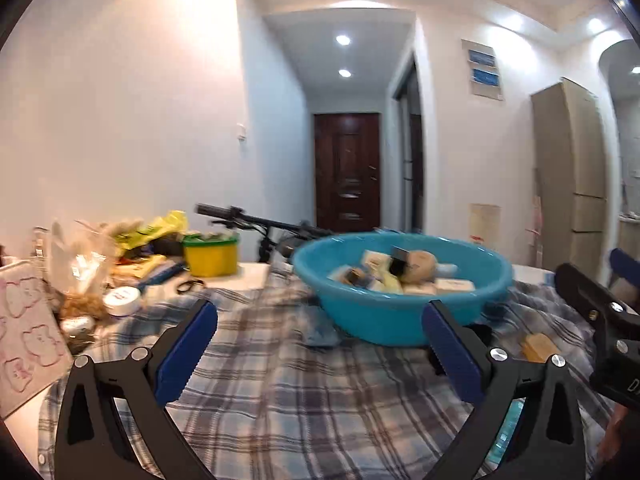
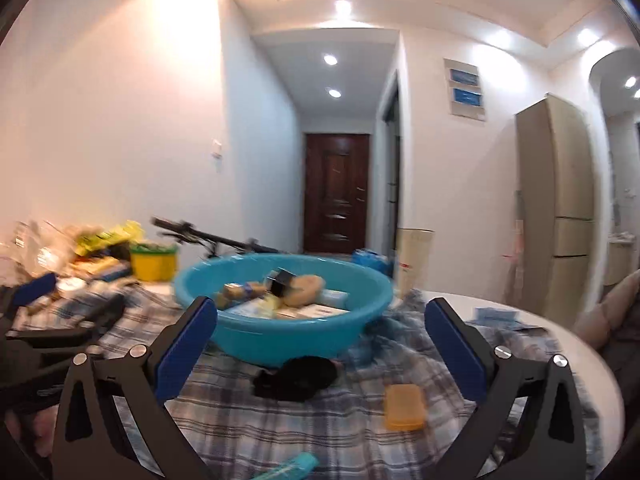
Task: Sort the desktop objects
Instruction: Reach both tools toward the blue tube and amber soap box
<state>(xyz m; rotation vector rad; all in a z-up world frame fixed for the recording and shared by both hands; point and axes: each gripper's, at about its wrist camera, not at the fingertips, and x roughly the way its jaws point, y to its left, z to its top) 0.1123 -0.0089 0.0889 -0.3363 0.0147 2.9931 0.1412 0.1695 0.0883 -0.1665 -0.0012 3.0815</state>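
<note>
Teal basin upright at 12 o'clock, holding boxes and a tan round item. Black bundle touching its near wall; orange case flat at 3 o'clock.

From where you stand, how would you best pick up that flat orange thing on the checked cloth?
The orange case lies flat on the plaid cloth, long axis pointing away. I would bring the open right hand-held gripper down from above and pinch across its two long edges, probably the narrowest span, near the middle.
</note>
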